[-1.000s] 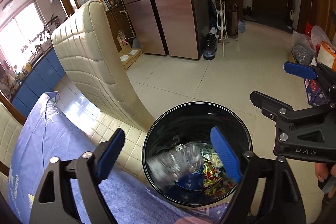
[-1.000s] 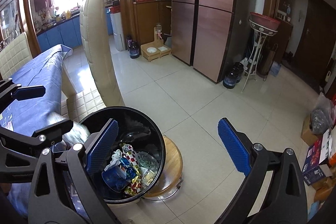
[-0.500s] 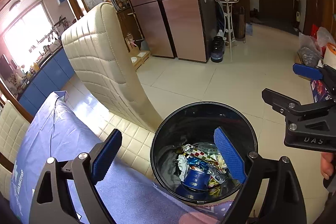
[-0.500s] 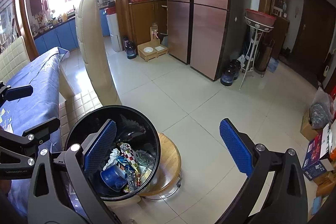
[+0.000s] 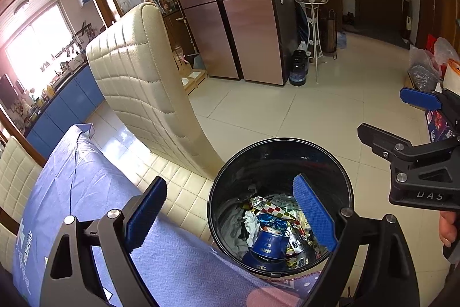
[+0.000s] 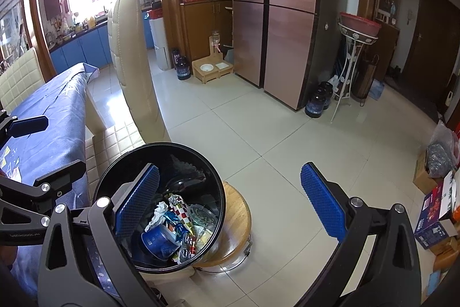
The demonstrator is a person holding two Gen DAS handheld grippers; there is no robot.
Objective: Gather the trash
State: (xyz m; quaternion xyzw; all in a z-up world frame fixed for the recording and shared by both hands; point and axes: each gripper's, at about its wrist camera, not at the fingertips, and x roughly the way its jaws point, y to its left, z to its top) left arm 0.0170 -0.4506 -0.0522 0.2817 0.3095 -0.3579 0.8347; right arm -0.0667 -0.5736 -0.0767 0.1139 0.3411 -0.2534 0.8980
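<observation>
A round black trash bin (image 5: pixel 280 146) (image 6: pixel 189 151) stands on a wooden stool (image 6: pixel 235 217) beside the table. Inside lie a blue cup (image 5: pixel 268 243) (image 6: pixel 156 242), crumpled white paper (image 5: pixel 250 223), foil wrappers (image 5: pixel 273 206) (image 6: pixel 179 210) and clear plastic. My left gripper (image 5: pixel 230 213) hangs open above the bin's left rim, nothing between its blue pads. My right gripper (image 6: pixel 230 197) is also open and empty, over the bin's right side and the floor. Each gripper shows at the edge of the other's view.
A blue-clothed table (image 5: pixel 86 192) lies to the left with a cream quilted chair (image 5: pixel 138 82) against it. Copper-coloured fridge doors (image 6: pixel 276 5), dark jugs (image 6: pixel 316 102), a pet feeder (image 6: pixel 210 68) and a metal plant stand (image 6: pixel 353 53) line the back. Boxes and bags (image 6: pixel 440 192) sit at right on the tiled floor.
A clear plastic piece that was falling blurred into the bin has settled among the trash. Both grippers have stayed open and risen slightly away from the bin.
</observation>
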